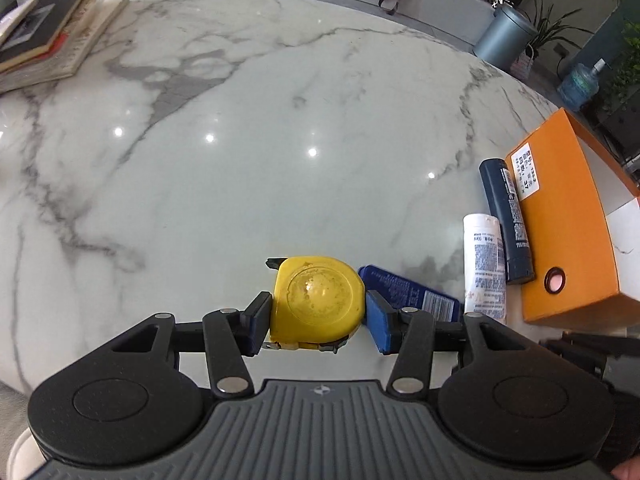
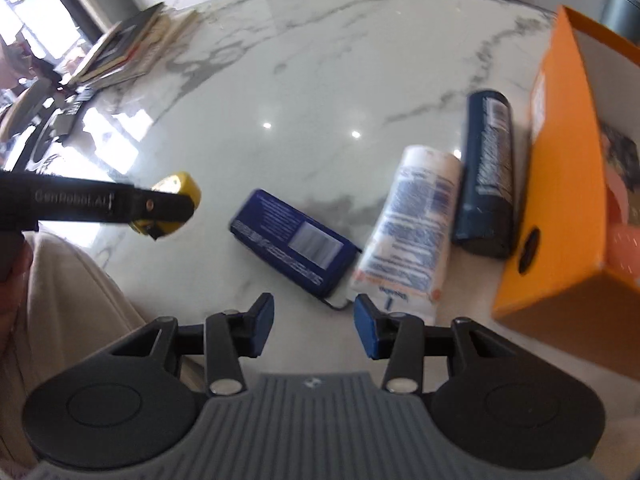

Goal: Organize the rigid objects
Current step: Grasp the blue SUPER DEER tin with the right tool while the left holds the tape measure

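Note:
My left gripper [image 1: 320, 316] is shut on a yellow tape measure [image 1: 318, 300], its blue pads pressing both sides, over the marble table [image 1: 240, 160]. The right wrist view shows this gripper [image 2: 168, 208] from the side with the tape measure [image 2: 182, 186]. A flat blue box [image 1: 412, 292] lies just right of it. My right gripper [image 2: 314, 320] hangs open and holds nothing, just in front of the blue box [image 2: 294, 240] and a white tube [image 2: 416, 224]. A dark blue tube [image 2: 486, 172] lies against an orange box [image 2: 560, 184].
A stack of books [image 1: 48, 40] sits at the far left of the table. The white tube [image 1: 486, 268], dark tube [image 1: 508, 220] and orange box [image 1: 568, 220] line the right edge. Beyond it stand a grey bin [image 1: 504, 36] and a water jug [image 1: 578, 84]. A person's light clothing [image 2: 68, 280] shows at left.

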A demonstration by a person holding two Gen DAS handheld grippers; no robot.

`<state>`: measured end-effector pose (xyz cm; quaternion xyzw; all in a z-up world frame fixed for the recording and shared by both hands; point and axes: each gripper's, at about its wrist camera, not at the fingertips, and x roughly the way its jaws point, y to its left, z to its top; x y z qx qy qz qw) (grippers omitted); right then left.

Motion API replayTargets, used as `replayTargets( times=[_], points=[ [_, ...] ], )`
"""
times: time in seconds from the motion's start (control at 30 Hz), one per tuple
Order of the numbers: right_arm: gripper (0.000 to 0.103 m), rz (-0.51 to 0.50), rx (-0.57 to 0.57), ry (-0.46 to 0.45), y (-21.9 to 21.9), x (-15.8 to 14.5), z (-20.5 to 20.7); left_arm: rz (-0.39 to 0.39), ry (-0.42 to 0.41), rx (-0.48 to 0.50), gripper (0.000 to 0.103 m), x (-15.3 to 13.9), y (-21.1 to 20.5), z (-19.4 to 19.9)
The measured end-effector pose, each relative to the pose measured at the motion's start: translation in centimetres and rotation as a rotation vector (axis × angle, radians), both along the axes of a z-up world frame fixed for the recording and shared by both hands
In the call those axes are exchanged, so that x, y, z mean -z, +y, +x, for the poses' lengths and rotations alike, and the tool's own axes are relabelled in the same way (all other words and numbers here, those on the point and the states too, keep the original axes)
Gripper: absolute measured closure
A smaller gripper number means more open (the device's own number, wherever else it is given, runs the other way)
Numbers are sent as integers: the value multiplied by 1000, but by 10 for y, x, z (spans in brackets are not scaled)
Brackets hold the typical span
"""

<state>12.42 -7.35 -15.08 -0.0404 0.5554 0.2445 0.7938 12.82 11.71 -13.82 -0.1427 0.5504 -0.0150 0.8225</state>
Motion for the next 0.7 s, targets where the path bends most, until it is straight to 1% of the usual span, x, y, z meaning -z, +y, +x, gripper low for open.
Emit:
replayTargets(
  times=[0.07,0.13,0.27,0.37,0.4,0.43,0.47,0.5,0.53,0.57,0.6,0.63,0.67,0.7],
  points=[
    [57,-19,20,19,-4,3,1,-25,19,-10,46,7,-1,6],
    [57,-16,34,47,-7,6,3,-35,40,-11,46,13,-1,9],
    [59,-40,33,71,-3,16,7,-68,56,-19,46,17,4,11],
    [59,-25,4,55,6,18,8,-114,83,-23,46,23,9,13],
    [58,-20,-10,47,10,18,8,-129,90,-23,46,24,10,14],
    [52,-14,-26,38,14,18,8,-149,96,-21,46,26,12,15],
    [50,-10,-45,27,19,18,7,-171,98,-17,46,27,13,16],
    [46,-9,-64,16,24,19,7,-185,98,-15,46,27,13,16],
    [43,-10,-83,6,28,19,6,-184,97,-9,47,26,13,16],
    [44,-13,-94,0,32,19,6,-198,97,2,47,25,13,16],
    [49,9,-108,5,33,19,6,-218,108,15,47,26,13,15],
    [63,50,-120,27,34,20,7,-229,125,21,47,27,13,15],
    [68,89,-135,63,36,21,8,-224,131,12,47,28,15,14],
    [68,97,-154,79,41,23,6,-212,125,-3,47,26,17,13]
  ],
)
